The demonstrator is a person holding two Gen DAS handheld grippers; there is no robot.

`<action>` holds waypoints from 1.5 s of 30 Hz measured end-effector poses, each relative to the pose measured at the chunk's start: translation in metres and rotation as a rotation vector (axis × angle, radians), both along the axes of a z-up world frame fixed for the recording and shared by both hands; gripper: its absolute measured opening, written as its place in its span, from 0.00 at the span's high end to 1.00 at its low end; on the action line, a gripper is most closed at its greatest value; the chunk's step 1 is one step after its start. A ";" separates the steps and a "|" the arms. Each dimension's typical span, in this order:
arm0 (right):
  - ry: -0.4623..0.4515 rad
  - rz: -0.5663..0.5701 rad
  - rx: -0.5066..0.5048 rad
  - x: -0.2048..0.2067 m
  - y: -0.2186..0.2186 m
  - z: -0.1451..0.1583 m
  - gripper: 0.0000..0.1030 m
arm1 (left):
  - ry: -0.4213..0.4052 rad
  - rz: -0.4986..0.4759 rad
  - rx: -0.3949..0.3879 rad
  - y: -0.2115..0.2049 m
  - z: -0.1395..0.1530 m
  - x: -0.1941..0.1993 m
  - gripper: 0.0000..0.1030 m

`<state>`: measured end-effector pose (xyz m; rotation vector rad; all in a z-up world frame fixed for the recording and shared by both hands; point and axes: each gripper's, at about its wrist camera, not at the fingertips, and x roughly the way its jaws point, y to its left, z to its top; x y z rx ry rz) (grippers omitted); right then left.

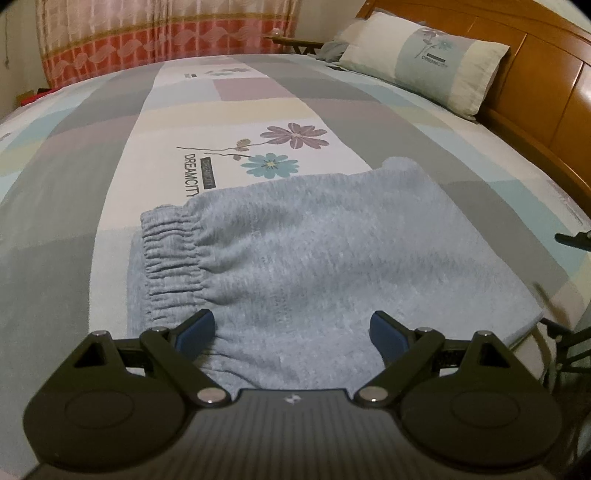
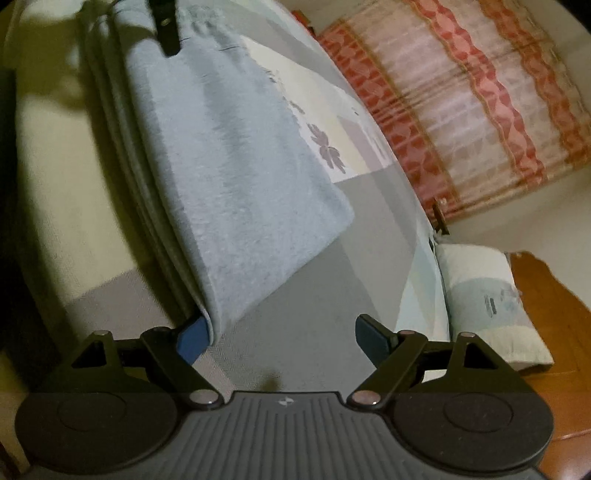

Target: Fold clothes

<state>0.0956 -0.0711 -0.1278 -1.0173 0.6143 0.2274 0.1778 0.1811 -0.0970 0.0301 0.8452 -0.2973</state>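
1. Folded light-blue garment lies flat on the bed, close to the bed's near edge, with one side reaching the edge itself.
2. Garment's gathered elastic band is on its left side in the left wrist view; its far edge just covers part of the flower print on the bedsheet.
3. Left gripper hovers over the garment's near part, fingers spread wide, cloth seen between and below them, not pinched.
4. Right gripper sits at the garment's corner by the bed edge; jaws opening, wide apart.
5. Right gripper's left finger is touching or just beside the garment's folded corner; cannot tell which. The other finger is over bare grey sheet. No grip on the cloth.
6. In the right wrist view the garment runs along the bed edge, stacked layers visible at its fold.
7. Pillow lies at the far right corner of the bed against the wooden headboard.
8. Patterned red-and-cream curtain hangs beyond the bed's far edge.
9. A dark part of the left gripper shows at the top of the right wrist view, over the garment.
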 end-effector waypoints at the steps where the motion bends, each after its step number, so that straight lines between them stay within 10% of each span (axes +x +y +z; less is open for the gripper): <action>1: 0.001 -0.005 -0.002 0.001 0.003 0.001 0.16 | 0.000 0.001 0.000 0.000 0.000 0.000 0.11; 15: 0.075 -0.059 0.032 -0.008 -0.012 -0.003 0.15 | -0.014 -0.014 -0.033 0.013 0.003 -0.007 0.11; 23: 0.063 -0.030 0.330 0.007 -0.003 0.049 0.16 | -0.108 -0.077 -0.018 0.002 0.031 -0.014 0.11; 29: 0.232 -0.056 0.528 0.047 0.014 0.033 0.55 | -0.032 -0.066 0.031 0.004 0.000 -0.024 0.11; 34: 0.256 -0.122 0.650 0.042 0.002 0.018 0.55 | -0.072 -0.101 0.038 0.017 0.000 -0.049 0.11; 45: 0.243 -0.170 0.718 0.038 -0.001 0.016 0.55 | -0.108 -0.215 -0.079 -0.059 0.031 0.039 0.11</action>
